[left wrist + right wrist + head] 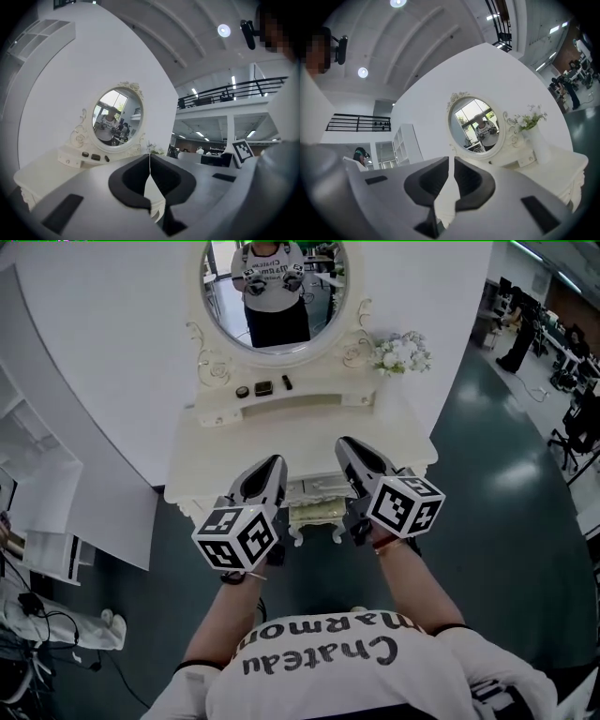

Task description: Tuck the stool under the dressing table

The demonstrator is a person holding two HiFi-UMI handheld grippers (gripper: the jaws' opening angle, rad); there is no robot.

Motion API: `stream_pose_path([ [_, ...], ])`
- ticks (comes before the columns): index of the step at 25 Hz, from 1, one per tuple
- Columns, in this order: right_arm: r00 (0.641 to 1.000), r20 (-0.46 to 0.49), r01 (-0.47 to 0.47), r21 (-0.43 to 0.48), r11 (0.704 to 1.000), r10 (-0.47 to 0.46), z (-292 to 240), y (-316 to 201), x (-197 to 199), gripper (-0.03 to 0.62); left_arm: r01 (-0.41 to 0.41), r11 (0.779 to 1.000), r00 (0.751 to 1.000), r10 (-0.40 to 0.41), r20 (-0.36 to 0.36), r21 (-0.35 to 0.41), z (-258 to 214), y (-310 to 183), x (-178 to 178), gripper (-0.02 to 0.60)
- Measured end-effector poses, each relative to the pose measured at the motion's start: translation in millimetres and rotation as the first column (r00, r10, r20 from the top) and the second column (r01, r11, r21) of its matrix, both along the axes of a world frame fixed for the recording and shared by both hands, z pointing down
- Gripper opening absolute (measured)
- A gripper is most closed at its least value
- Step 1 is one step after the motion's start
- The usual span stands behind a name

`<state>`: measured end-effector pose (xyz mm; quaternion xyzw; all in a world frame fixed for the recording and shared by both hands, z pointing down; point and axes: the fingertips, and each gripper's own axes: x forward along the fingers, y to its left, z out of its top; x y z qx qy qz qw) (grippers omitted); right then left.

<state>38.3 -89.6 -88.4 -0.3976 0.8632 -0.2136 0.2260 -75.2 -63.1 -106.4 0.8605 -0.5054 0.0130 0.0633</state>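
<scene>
The white dressing table point(281, 442) with its oval mirror point(274, 292) stands against the curved wall. The white stool point(314, 514) sits beneath the table's front edge; only its carved apron and two legs show. Both grippers are held up in the air in front of the table, touching nothing. My left gripper point(272, 463) point(149, 157) is shut and empty. My right gripper point(349, 444) point(451, 161) has its jaws almost together, with a thin slit and nothing between them. The table point(42, 171) point(562, 164) lies beyond both sets of jaws.
A vase of white flowers point(401, 352) stands on the table's right, with small dark items point(264, 388) on the shelf below the mirror. A white shelf unit point(37, 484) is at the left. Dark floor point(487, 521) spreads to the right, with people and desks far back.
</scene>
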Motion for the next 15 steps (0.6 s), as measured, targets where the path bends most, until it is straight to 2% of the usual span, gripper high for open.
stream_pose_path([
  [4,0.999,-0.046,-0.014,0.045,0.999,0.016,-23,14,-6,0.052,-0.003,0.998,0.999,0.0,0.054,0.057,-18,10,-1,0.026],
  [8,0.991,-0.131,-0.018,0.089,0.996,0.029,-29,24,-19,0.052,0.002,0.997,0.999,-0.006,0.052,0.073,-25,17,-7,0.026],
  [15,0.969,-0.242,-0.025,0.07,0.997,0.041,-11,28,-35,0.052,0.037,0.997,0.996,-0.042,0.081,0.07,-15,25,-22,0.026],
])
